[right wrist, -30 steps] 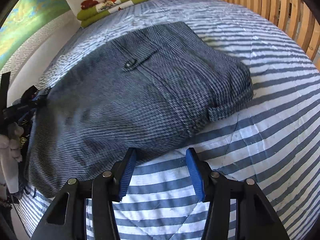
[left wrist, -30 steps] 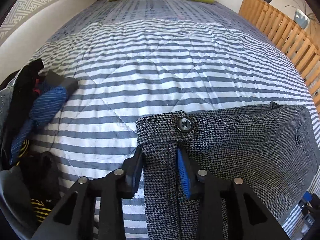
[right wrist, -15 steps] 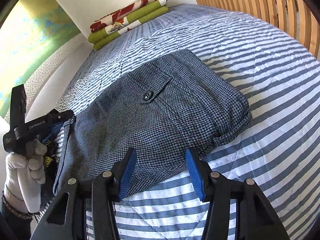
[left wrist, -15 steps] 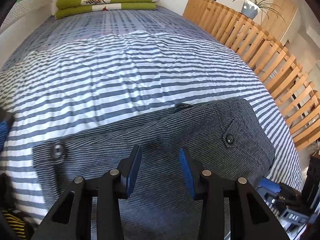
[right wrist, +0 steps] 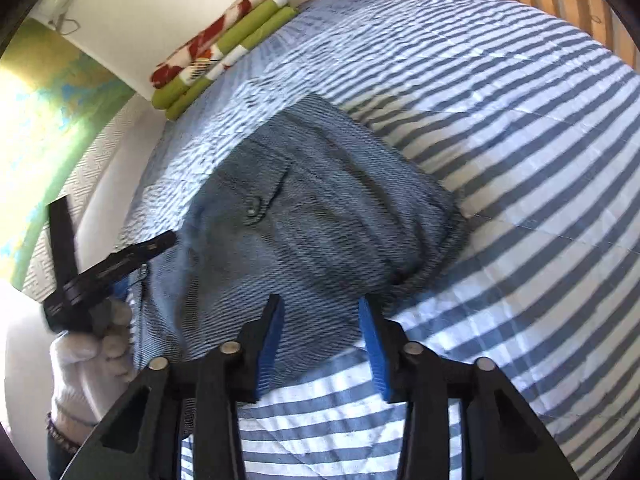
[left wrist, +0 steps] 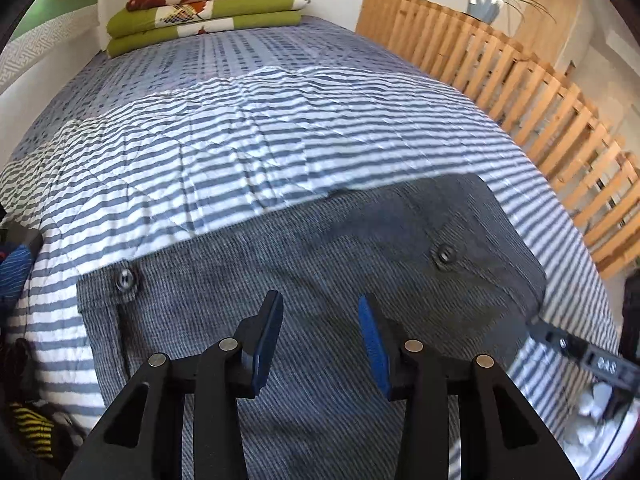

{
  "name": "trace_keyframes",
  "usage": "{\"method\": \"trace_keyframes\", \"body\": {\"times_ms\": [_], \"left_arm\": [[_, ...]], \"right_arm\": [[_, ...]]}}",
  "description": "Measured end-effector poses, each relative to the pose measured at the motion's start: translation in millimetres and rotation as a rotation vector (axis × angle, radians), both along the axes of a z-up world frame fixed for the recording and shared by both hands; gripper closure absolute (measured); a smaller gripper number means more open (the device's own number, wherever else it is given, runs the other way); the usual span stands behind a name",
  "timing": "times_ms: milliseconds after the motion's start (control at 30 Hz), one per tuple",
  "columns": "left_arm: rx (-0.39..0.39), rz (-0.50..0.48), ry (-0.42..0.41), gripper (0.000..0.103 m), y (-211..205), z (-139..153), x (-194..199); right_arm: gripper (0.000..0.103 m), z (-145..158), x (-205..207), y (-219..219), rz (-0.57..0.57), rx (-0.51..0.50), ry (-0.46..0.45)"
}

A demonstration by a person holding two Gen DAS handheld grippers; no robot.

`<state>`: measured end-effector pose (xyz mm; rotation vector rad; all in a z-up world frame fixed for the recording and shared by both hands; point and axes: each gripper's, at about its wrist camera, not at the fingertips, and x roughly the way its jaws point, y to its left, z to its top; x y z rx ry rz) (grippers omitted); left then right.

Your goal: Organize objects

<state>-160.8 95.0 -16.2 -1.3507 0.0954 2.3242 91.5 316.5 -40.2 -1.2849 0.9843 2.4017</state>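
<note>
Grey houndstooth trousers [left wrist: 360, 280] lie folded flat on the striped bedspread [left wrist: 240, 152], a waistband button at their left and a pocket button at their right. My left gripper [left wrist: 320, 308] hovers open over their middle, with nothing between its pads. The same trousers [right wrist: 320, 220] fill the middle of the right wrist view. My right gripper [right wrist: 320, 308] hangs over their near edge; its jaws are opening and hold nothing. A white-gloved hand [right wrist: 88, 360] holds the left gripper [right wrist: 108, 268] at the trousers' left end. The right gripper [left wrist: 580, 352] shows at the lower right.
Folded green and red blankets [left wrist: 204, 12] are stacked at the head of the bed. A wooden slatted rail [left wrist: 540, 100] runs along the right side, with a vase and a potted plant [left wrist: 484, 0] behind it. A pile of dark, blue and yellow-striped clothes [left wrist: 20, 280] lies at the left edge.
My left gripper has let go of the trousers' waistband and moved right over their middle. The right gripper has rolled and pulled back a little, its jaws a bit wider.
</note>
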Motion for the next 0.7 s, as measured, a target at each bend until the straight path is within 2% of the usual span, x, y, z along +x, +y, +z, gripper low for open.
{"method": "trace_keyframes", "body": {"times_ms": [167,233,333,400,500,567,700], "left_arm": [[0.001,-0.108,-0.094,0.060,18.8,-22.9,62.5],[-0.014,-0.119,-0.110,0.060,28.6,-38.5,76.2],[-0.041,-0.110,-0.109,0.061,34.2,-59.9,83.4],[-0.064,-0.136,-0.081,0.061,36.9,-60.6,88.7],[-0.048,-0.137,-0.104,0.061,33.2,-60.3,90.8],[-0.047,-0.143,-0.108,0.061,32.1,-61.0,93.3],[-0.058,-0.142,-0.103,0.061,30.4,-60.8,102.0]], "right_arm": [[0.045,-10.3,9.0,10.4,-0.033,-0.074,-0.012],[0.045,-15.1,6.3,12.5,-0.039,-0.084,-0.014],[0.037,-28.1,9.3,25.0,-0.074,-0.207,0.037],[0.023,-33.0,12.5,32.9,-0.103,-0.287,0.094],[0.021,-36.2,14.8,39.8,-0.134,-0.345,0.117],[0.021,-35.9,15.2,39.6,-0.148,-0.343,0.129],[0.019,-30.3,-5.4,29.0,-0.096,-0.236,0.127]]}}
